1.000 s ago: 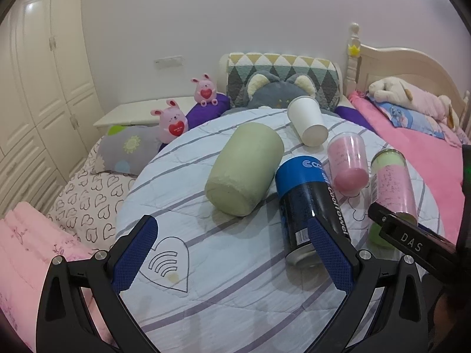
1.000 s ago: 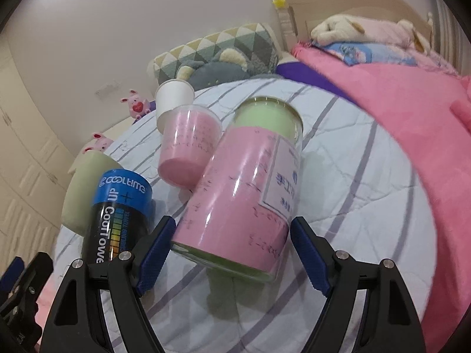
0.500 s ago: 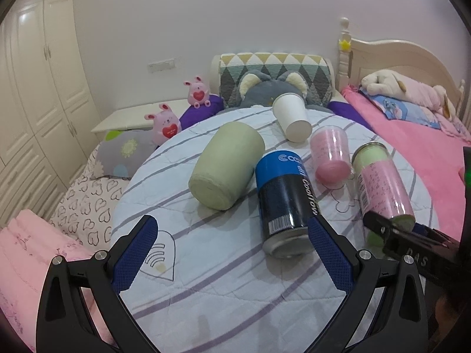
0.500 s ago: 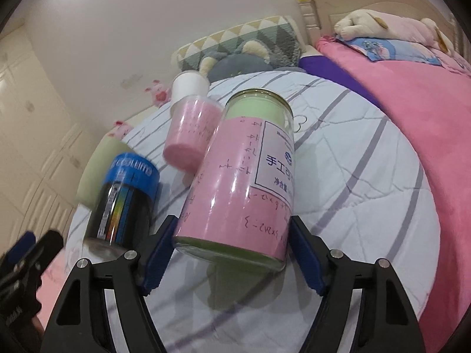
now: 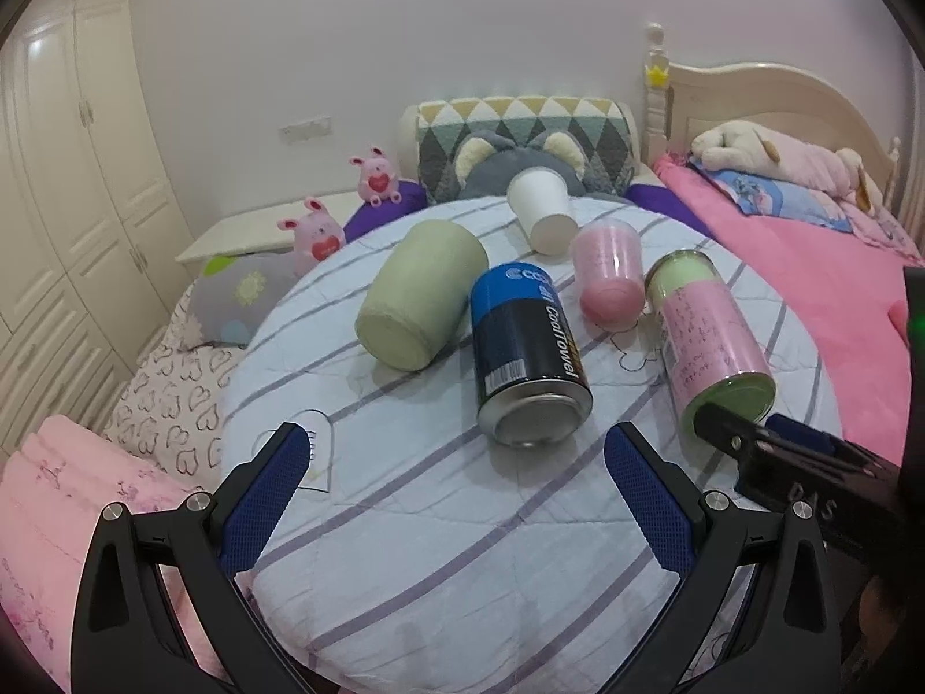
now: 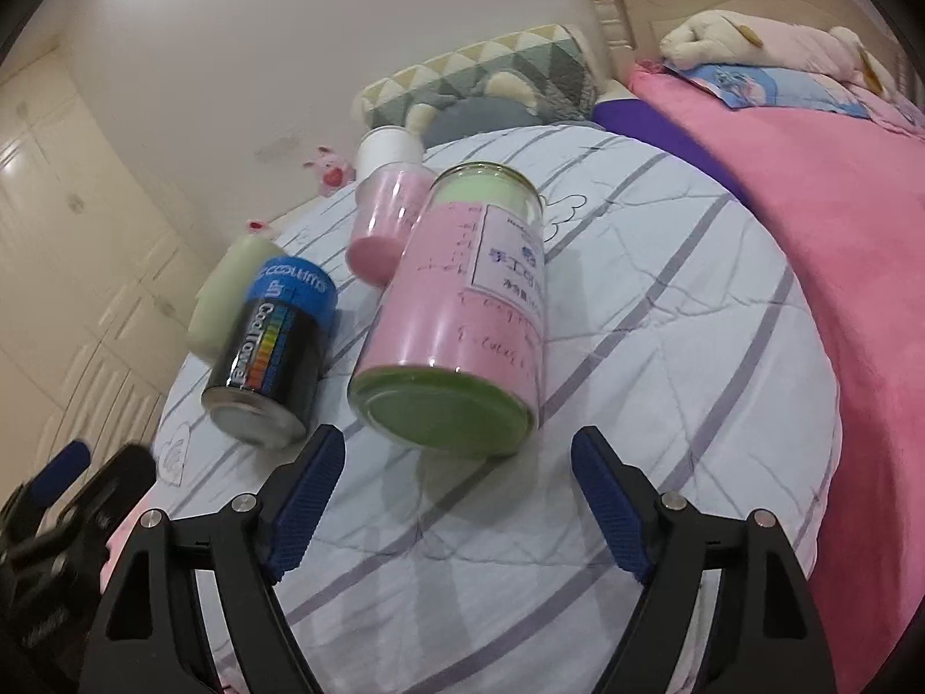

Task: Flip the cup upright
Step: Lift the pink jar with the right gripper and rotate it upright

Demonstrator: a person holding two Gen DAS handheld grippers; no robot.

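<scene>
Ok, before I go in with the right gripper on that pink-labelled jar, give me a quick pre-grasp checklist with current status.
1. Right gripper open: ok, jaws spread wider than the jar.
2. Pink-labelled jar between the fingers: not ok, it lies ahead of the tips.
3. Jar on its side, needing a flip: ok.
4. Clearance from the blue can: cannot tell, the gap looks narrow.
5. Left gripper open and holding nothing: ok.
6. Jar closed at the far end: cannot tell.

Round table, striped quilted cover (image 5: 462,520). Lying on it ahead of the left jaws: green roll (image 5: 419,295), blue-black can (image 5: 529,358), white cup (image 5: 543,211), pink cup (image 5: 610,272). Pink-labelled jar (image 6: 462,312) lies just ahead of the right jaws.
</scene>
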